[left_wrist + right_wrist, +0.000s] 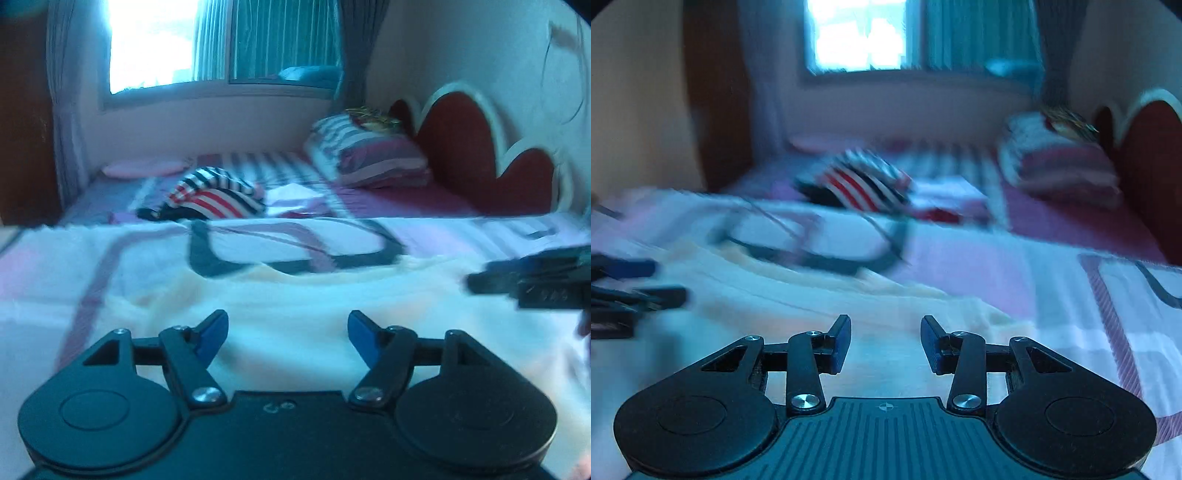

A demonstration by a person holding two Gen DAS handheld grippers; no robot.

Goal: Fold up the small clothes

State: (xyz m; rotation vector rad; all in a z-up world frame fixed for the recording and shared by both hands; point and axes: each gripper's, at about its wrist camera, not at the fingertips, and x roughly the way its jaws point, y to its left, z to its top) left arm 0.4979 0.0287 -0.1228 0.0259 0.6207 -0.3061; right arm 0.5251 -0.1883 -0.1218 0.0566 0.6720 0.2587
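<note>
Cream cloth, a small garment (295, 295), lies spread on the patterned bedsheet (74, 258) just ahead of us. Our left gripper (288, 332) hovers over it, blue pads well apart and empty. Our right gripper (885, 341) is beside it, pads apart too, nothing between them. A striped red, white and dark garment (214, 195) lies farther back, near a striped pillow (369, 155).

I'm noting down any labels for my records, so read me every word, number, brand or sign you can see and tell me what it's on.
No text can be read for certain.
Left gripper: small embossed mark on its body, too blurred to read.
Right gripper: small round crosshair symbol on its body, no letters; in the left view, a marking on its side, too blurred.
Cream garment: no print visible.
</note>
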